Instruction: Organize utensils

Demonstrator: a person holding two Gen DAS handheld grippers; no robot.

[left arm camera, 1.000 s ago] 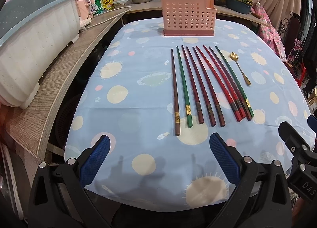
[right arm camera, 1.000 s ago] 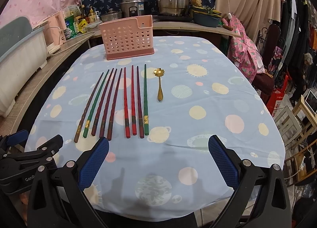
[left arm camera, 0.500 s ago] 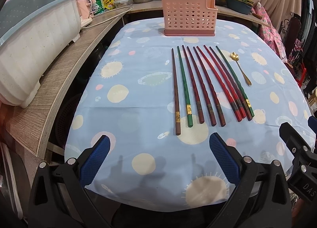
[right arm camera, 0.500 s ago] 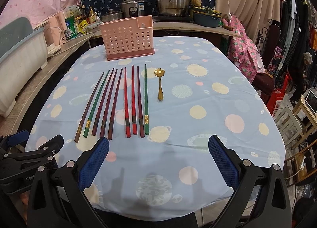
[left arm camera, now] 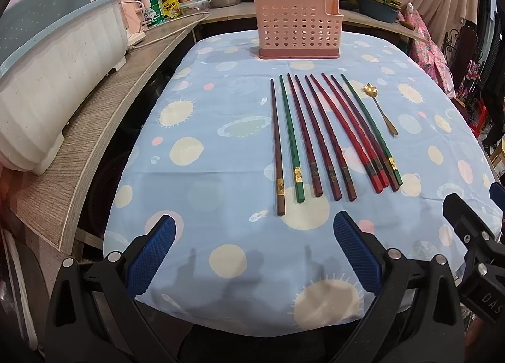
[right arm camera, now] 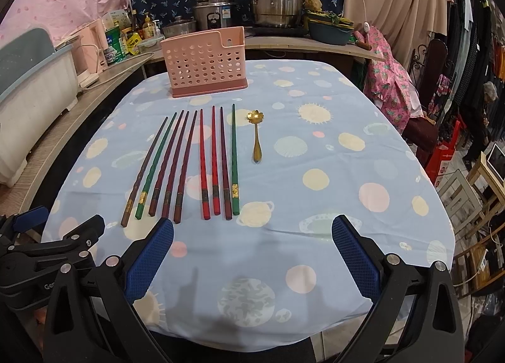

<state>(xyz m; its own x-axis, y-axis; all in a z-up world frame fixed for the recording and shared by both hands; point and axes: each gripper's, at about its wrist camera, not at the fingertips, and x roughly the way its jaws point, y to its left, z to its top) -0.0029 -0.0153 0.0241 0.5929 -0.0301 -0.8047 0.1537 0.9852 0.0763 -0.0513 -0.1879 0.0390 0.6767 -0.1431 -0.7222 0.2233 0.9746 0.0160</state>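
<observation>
Several chopsticks [left arm camera: 318, 139] [right arm camera: 189, 164] in brown, green, dark red and bright red lie side by side on the blue dotted tablecloth. A small gold spoon [left arm camera: 380, 109] [right arm camera: 256, 134] rests just right of them. Behind the row stands an empty pink perforated utensil holder [left arm camera: 298, 30] [right arm camera: 205, 61]. My left gripper [left arm camera: 254, 254] hovers open over the table's near edge, short of the chopstick ends. My right gripper [right arm camera: 252, 255] is open too, beside the left one, holding nothing.
A wooden counter [left arm camera: 104, 116] runs along the left with a white dish rack [left arm camera: 53, 91], bottles and a cable. Steel pots [right arm camera: 274, 4] stand on the far counter. Right of the table [right arm camera: 363, 192] are chairs, hanging clothes and a person [right arm camera: 483, 120].
Both grippers have crept slightly forward toward the chopsticks. Nothing on the table has moved.
</observation>
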